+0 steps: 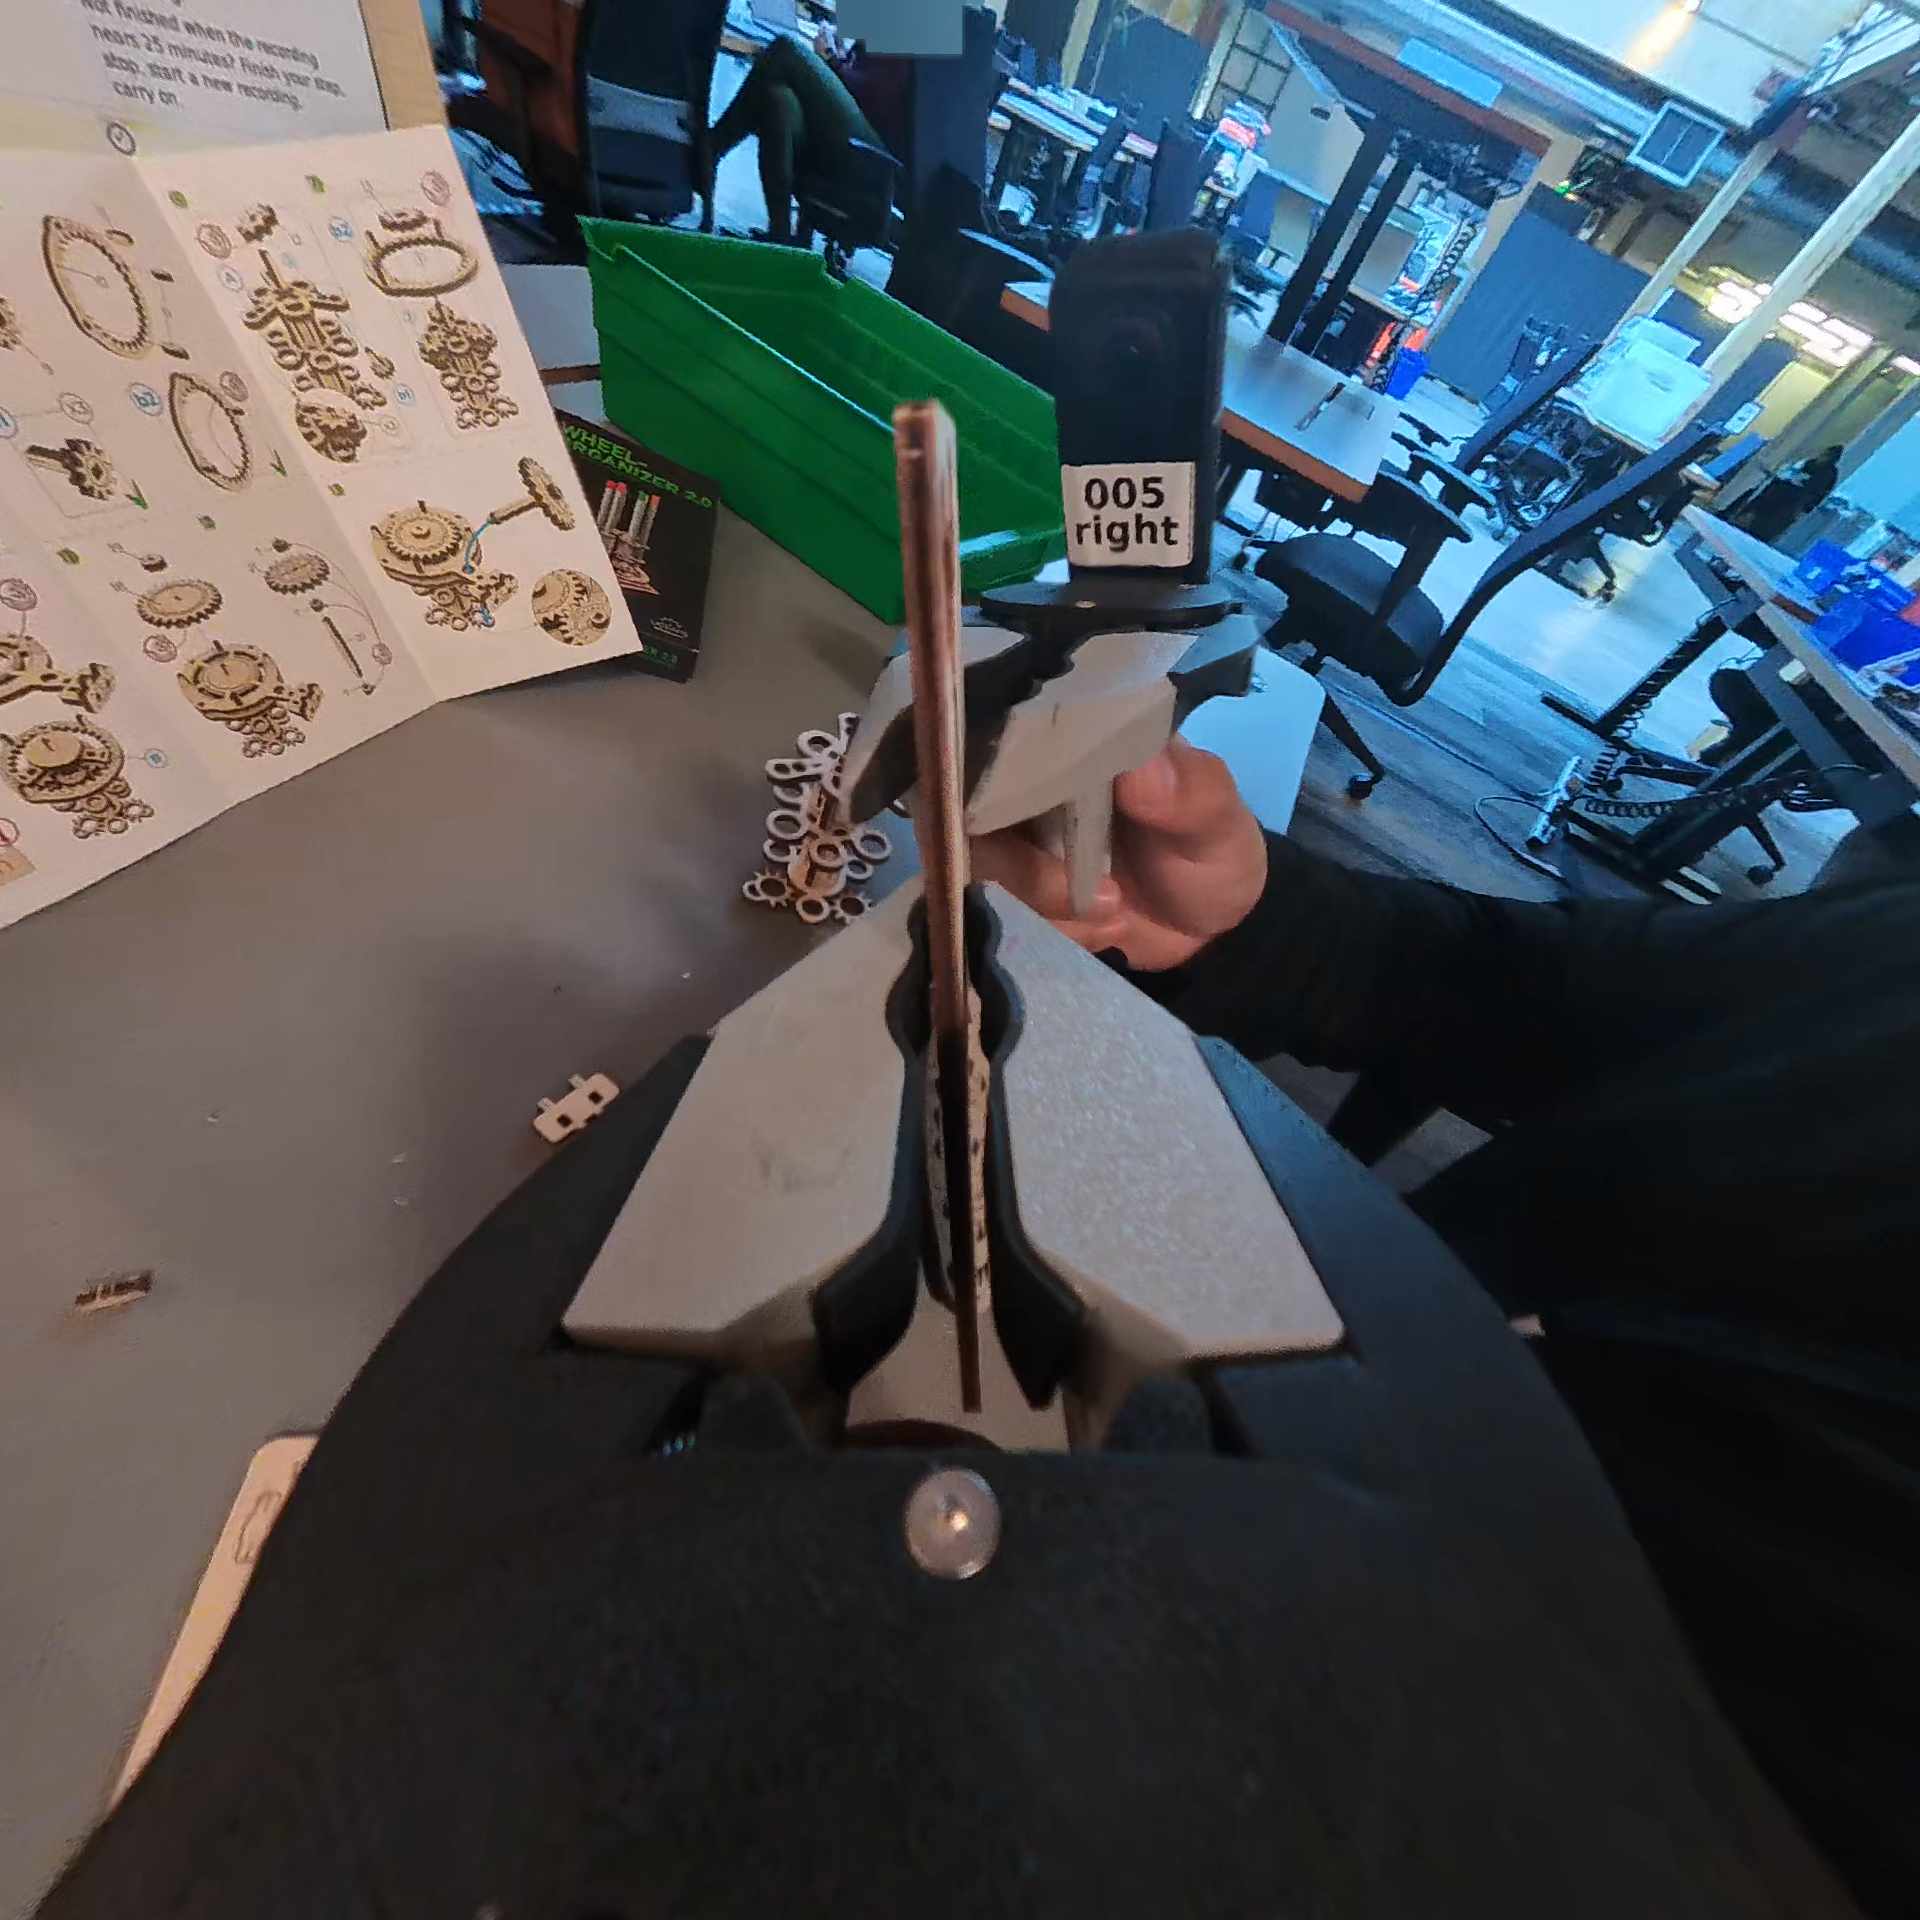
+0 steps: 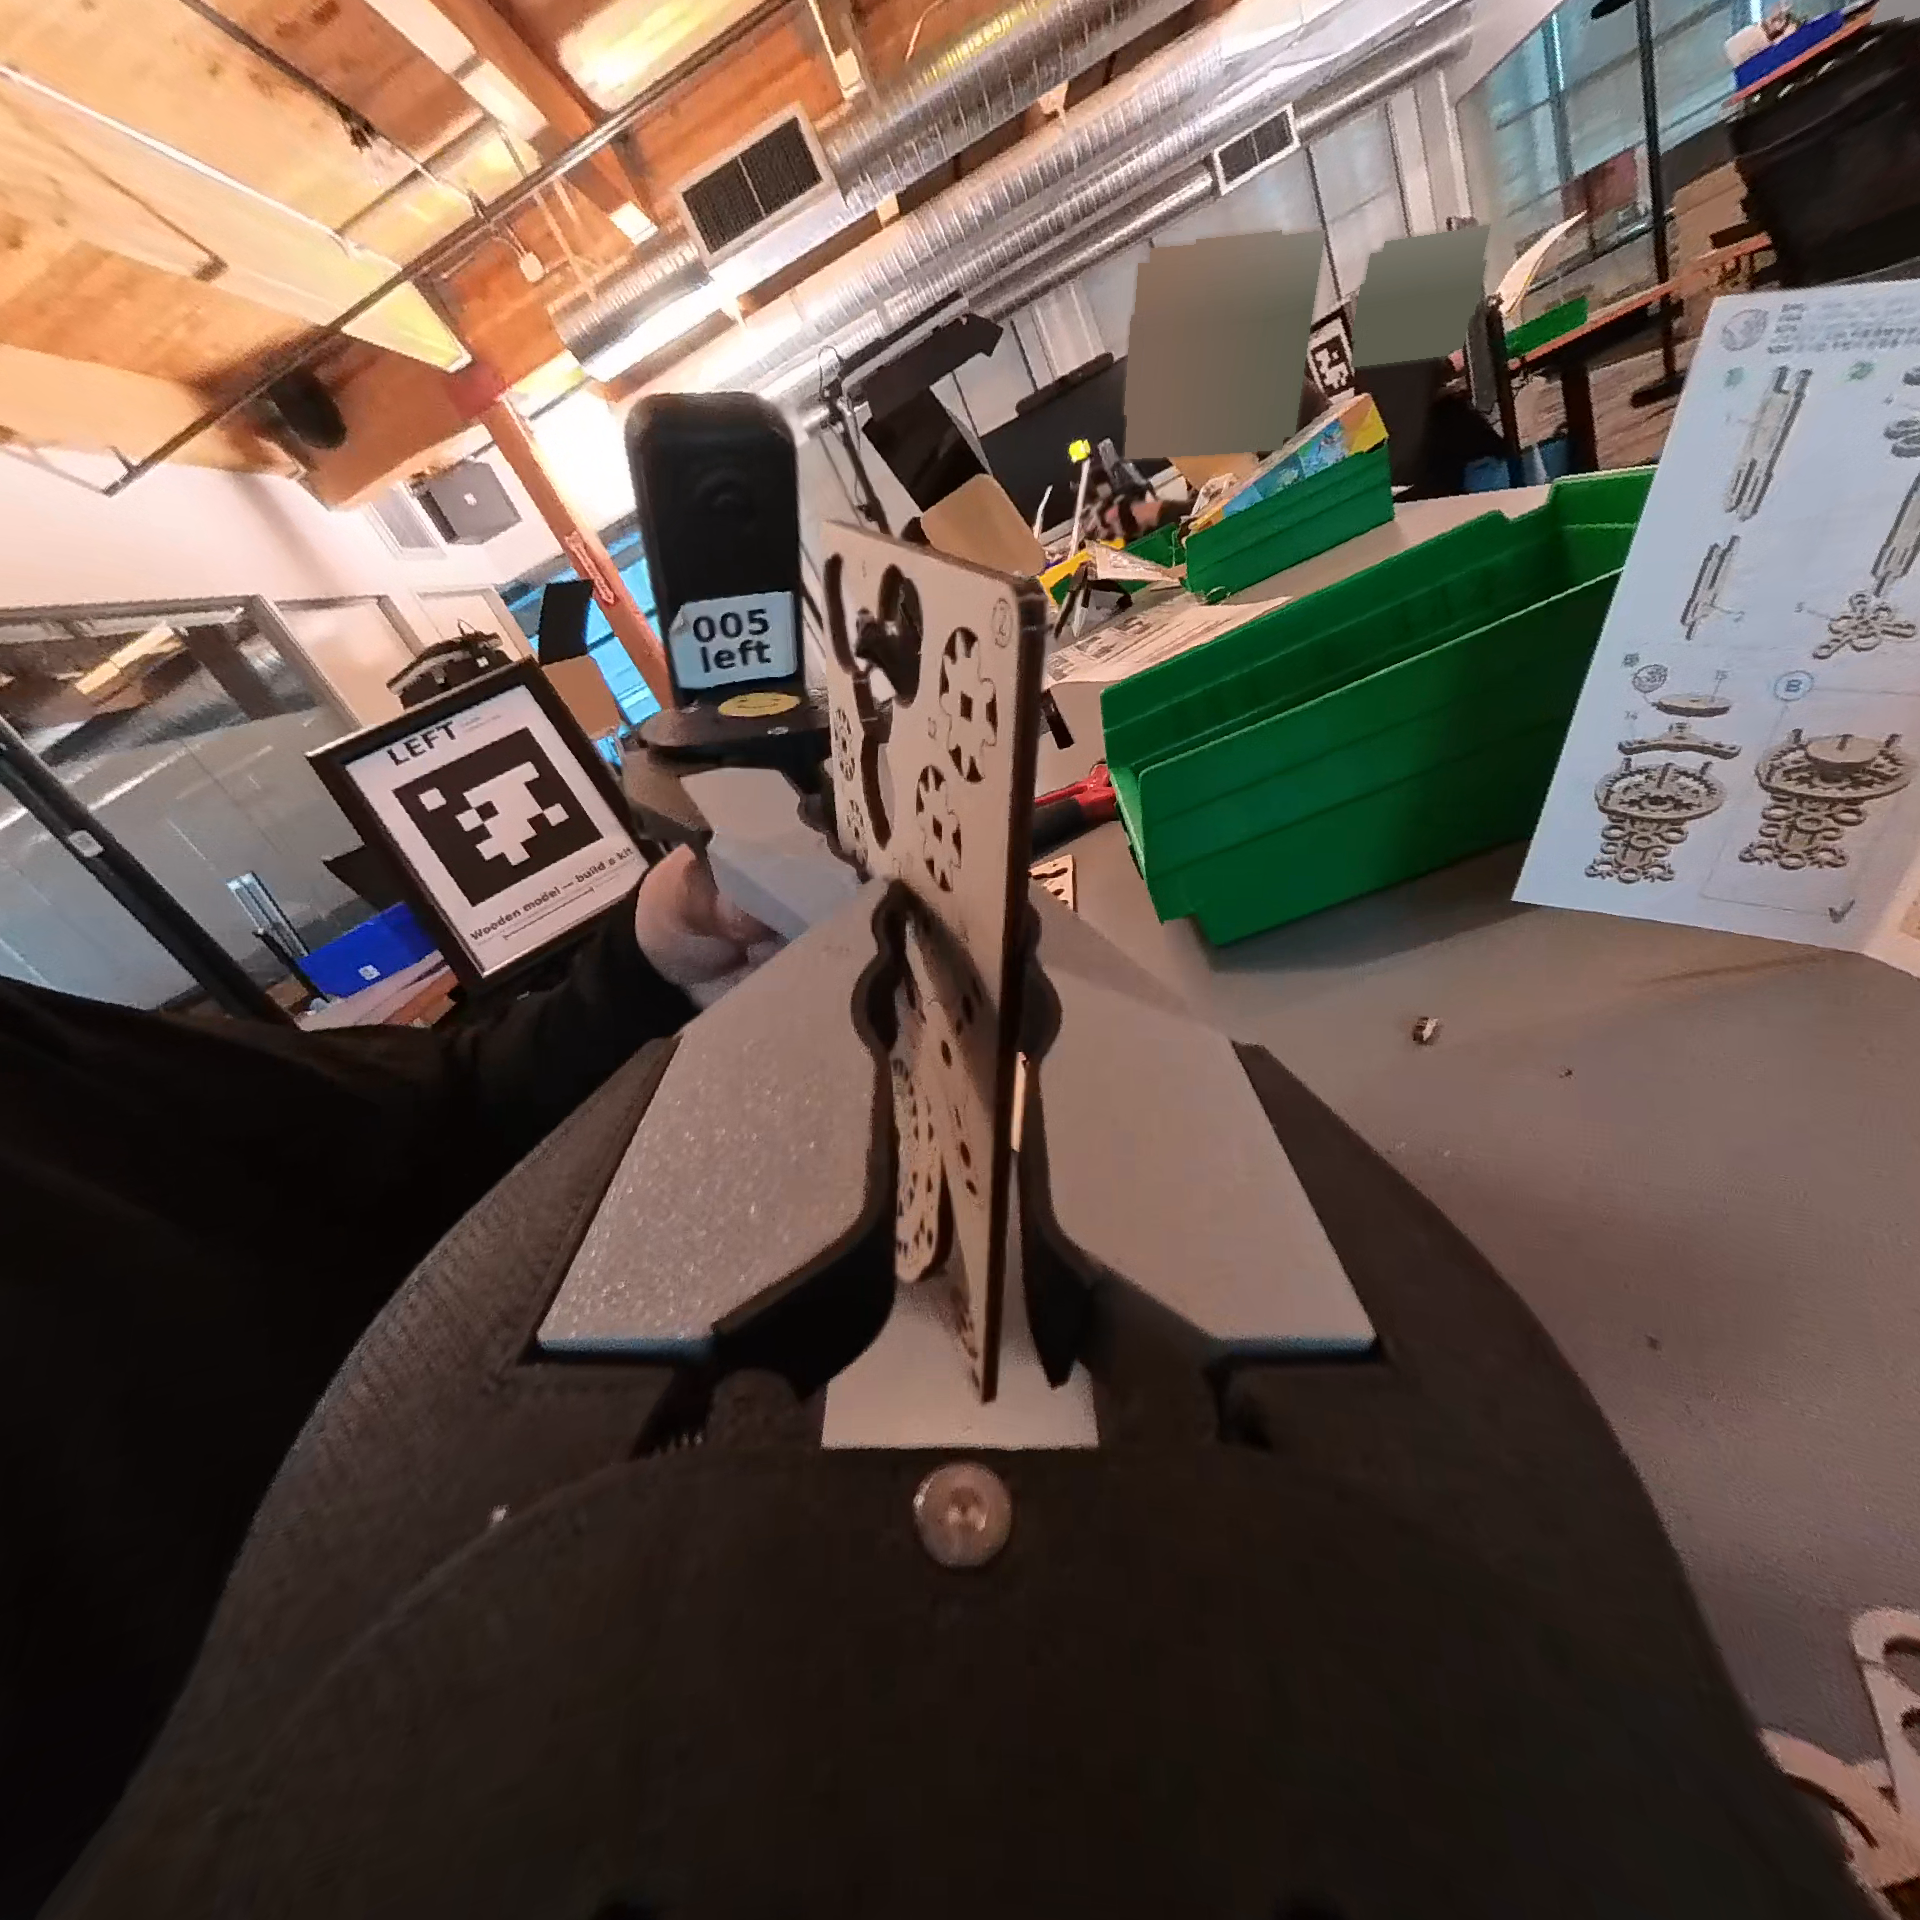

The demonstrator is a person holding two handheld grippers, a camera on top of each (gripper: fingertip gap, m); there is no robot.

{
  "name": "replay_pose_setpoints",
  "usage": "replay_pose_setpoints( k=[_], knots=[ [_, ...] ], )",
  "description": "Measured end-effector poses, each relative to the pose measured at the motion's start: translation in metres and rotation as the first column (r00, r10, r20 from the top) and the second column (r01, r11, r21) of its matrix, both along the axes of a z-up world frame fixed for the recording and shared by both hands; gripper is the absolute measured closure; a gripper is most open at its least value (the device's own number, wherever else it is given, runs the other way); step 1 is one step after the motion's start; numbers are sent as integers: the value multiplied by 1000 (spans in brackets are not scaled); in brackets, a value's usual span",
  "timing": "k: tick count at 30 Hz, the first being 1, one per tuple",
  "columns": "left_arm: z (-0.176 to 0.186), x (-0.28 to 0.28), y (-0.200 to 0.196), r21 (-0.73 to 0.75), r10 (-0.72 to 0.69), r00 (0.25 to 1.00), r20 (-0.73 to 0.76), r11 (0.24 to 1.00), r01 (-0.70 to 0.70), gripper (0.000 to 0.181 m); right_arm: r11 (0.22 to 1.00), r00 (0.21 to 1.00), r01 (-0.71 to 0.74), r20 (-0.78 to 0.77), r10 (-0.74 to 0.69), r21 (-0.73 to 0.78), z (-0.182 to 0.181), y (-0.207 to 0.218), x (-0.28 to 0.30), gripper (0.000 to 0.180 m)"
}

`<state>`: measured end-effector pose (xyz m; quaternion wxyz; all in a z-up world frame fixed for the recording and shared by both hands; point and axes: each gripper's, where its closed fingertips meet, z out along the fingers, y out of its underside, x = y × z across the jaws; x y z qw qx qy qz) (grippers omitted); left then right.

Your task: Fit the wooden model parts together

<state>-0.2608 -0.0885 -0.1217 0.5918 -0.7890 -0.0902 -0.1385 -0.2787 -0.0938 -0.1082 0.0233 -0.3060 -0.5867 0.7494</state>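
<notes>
A thin wooden parts sheet (image 1: 928,644) with cut-out gears stands upright, edge-on in the left wrist view. Its perforated face shows in the right wrist view (image 2: 966,727). My left gripper (image 1: 951,920) is shut on the sheet's lower edge, with both pads pressed against it. My right gripper (image 1: 925,810) reaches in from the far side and straddles the same sheet with its jaws apart and a gap at the pads. In its own view the right gripper (image 2: 961,925) has the sheet standing between its open fingers. The left gripper (image 2: 769,821) shows behind the sheet.
A partly built wooden model (image 1: 821,831) stands on the grey table (image 1: 364,987). There are small loose parts (image 1: 575,1103), an unfolded instruction sheet (image 1: 260,468), a green bin (image 1: 810,416) and a black box (image 1: 644,540). A framed marker sign (image 2: 478,821) stands at left. Only a small space, under 4 cm, lies between the two pairs of fingers.
</notes>
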Motion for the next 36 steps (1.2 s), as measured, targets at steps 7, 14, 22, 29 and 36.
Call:
replay_pose_setpoints(
  k=[7,14,22,29,36],
  knots=[
    [2,0,2,29,24,1000,-6,999,-23,181,1000,1000,-5,-10,5,5,0,3,3,166],
    [3,-2,2,18,37,999,-26,999,-37,180,1000,1000,14,-25,-14,27,0,4,1,164],
    [4,2,2,4,6,1000,15,1000,-6,181,990,993,35,-119,-19,134,1,3,5,164],
    [-1,2,0,-15,12,1000,20,1000,-12,180,970,984,75,-175,-34,230,-4,0,4,163],
    [-6,1,0,-18,42,999,-2,999,-42,180,948,973,166,-199,-114,271,-7,2,-2,169]
  ],
)
